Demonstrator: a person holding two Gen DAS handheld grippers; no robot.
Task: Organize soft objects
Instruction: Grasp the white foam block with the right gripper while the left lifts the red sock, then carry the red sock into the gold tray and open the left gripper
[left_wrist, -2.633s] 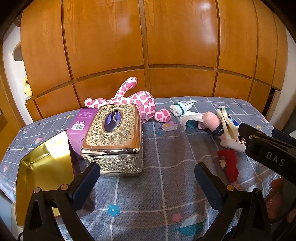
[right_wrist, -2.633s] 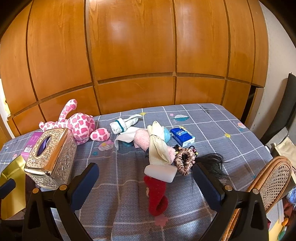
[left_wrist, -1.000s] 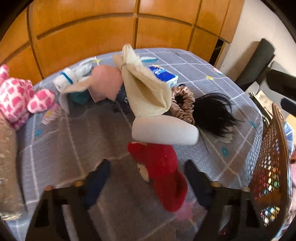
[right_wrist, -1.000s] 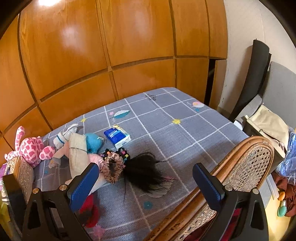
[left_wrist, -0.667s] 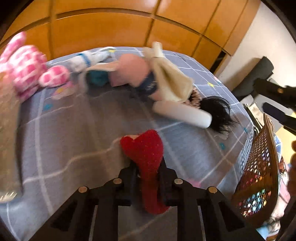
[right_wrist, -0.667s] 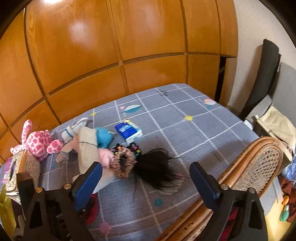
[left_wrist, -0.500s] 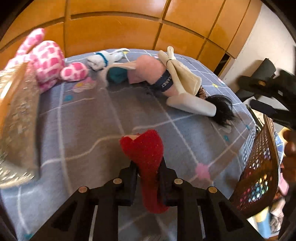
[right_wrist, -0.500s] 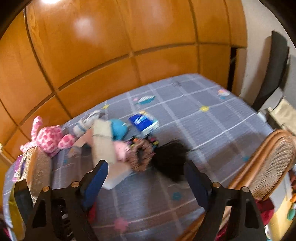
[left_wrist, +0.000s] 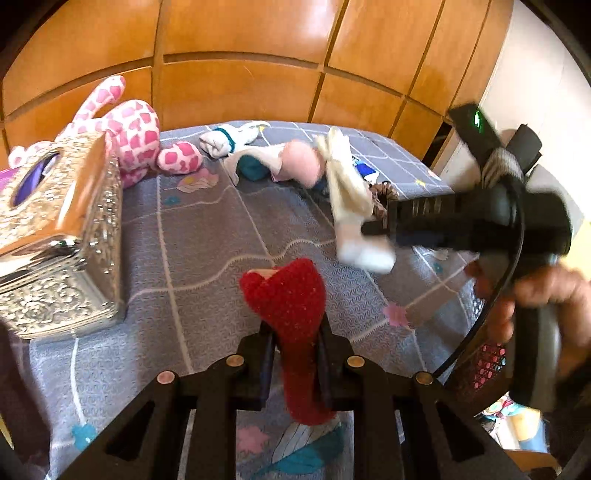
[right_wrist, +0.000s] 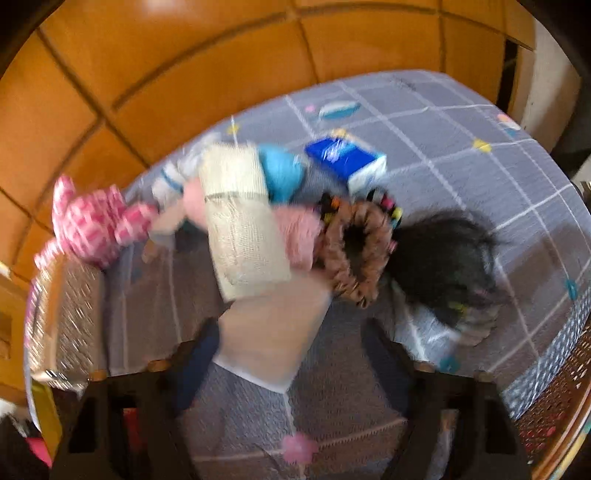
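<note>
My left gripper (left_wrist: 293, 354) is shut on a red plush sock (left_wrist: 286, 299) and holds it above the grey bedspread (left_wrist: 192, 236). My right gripper (right_wrist: 291, 350) is open, its jaws on either side of a white rolled cloth (right_wrist: 269, 332), close above it. Behind that lie a cream knit sock (right_wrist: 240, 225), a brown scrunchie (right_wrist: 354, 251), a black hair piece (right_wrist: 443, 258), a pink sock (right_wrist: 295, 232), a blue ball (right_wrist: 280, 170) and a blue tissue pack (right_wrist: 347, 157). The right gripper's body shows in the left wrist view (left_wrist: 476, 221).
An ornate silver tissue box (left_wrist: 55, 229) stands at the left. A pink spotted plush (left_wrist: 133, 136) lies behind it against the wooden wall. A rolled white sock (left_wrist: 221, 142) lies by the plush. A wicker chair edge (right_wrist: 554, 398) is at the right.
My left gripper has closed on the red sock and lifted it, turning left. My right gripper has swung down and in over the white rolled cloth.
</note>
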